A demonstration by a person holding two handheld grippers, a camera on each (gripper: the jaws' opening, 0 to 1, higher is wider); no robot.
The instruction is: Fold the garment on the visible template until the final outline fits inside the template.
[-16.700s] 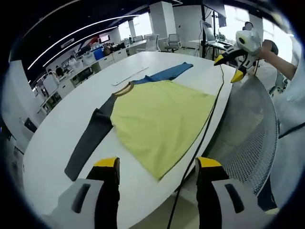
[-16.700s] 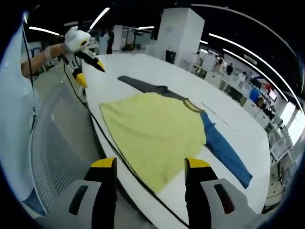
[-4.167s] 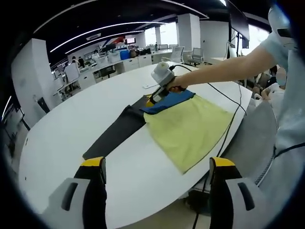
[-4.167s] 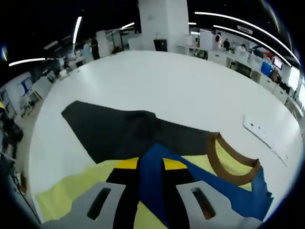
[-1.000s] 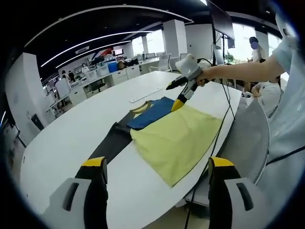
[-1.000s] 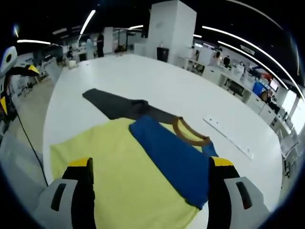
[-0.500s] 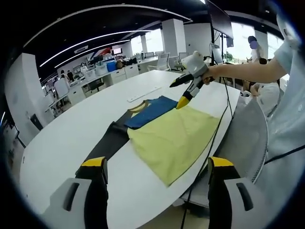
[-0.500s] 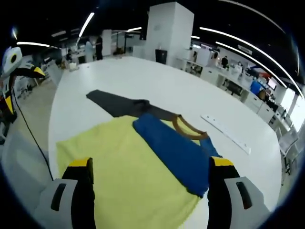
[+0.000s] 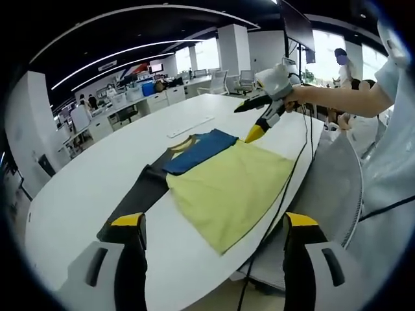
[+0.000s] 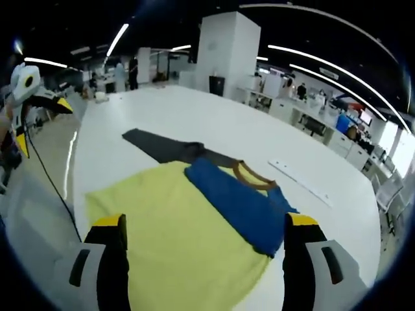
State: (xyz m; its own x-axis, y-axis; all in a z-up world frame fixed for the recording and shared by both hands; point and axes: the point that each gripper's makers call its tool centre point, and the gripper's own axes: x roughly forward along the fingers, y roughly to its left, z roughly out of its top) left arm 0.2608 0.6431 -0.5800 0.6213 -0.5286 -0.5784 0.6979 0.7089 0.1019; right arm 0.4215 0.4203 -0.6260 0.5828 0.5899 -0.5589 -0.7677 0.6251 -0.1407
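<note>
Left gripper view: soft, limp yellow shirt point(image 9: 228, 189) lies flat on the white table point(image 9: 84, 194), blue sleeve point(image 9: 198, 149) folded over; take the dark sleeve point(image 9: 133, 199) by its cuff. Both grippers point(image 9: 207, 223) point(image 10: 204, 223) are apart, empty.

Open office: ceiling light strips point(image 9: 123, 55), white pillar point(image 10: 227, 48).

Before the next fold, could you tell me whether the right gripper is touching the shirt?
Apart: in the left gripper view the right gripper hangs open above the shirt, with white table visible between its yellow tips and the fabric.
</note>
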